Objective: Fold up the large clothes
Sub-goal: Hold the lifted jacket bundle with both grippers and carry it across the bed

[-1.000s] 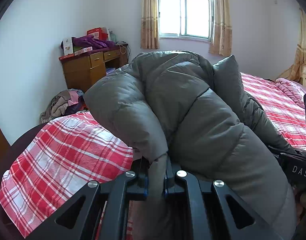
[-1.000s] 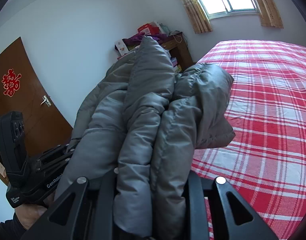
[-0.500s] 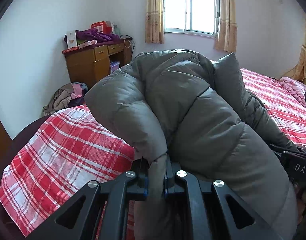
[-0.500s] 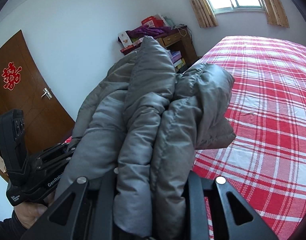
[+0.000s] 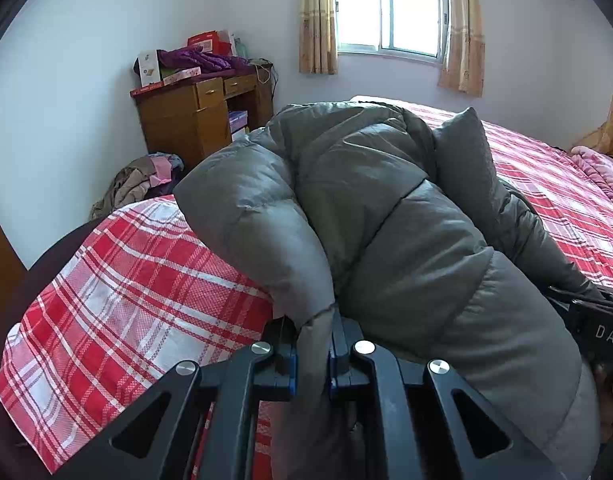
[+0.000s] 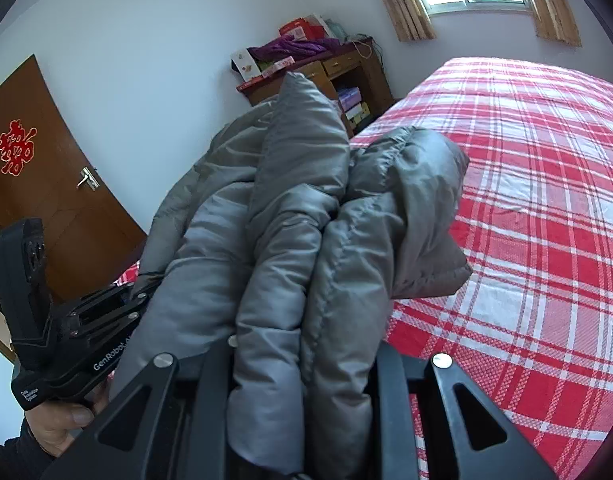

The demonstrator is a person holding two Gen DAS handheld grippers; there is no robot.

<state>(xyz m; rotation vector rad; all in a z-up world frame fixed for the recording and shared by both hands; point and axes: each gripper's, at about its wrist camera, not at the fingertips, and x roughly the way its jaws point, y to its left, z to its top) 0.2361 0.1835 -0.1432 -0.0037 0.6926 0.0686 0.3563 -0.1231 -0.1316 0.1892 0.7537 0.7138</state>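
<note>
Between the left tool's (image 5: 311, 354) blue pads sits a thin fold of the grey puffer jacket (image 5: 386, 216), pinched tight, with the bulk of it bunched ahead and right of the tool above the red plaid bed (image 5: 138, 292). Right tool (image 6: 302, 364) is clamped on a thick multi-layer wad of the same jacket, held off the bed, bed stretching ahead and right, left tool off to its left gripped by a hand (image 6: 60, 424).
</note>
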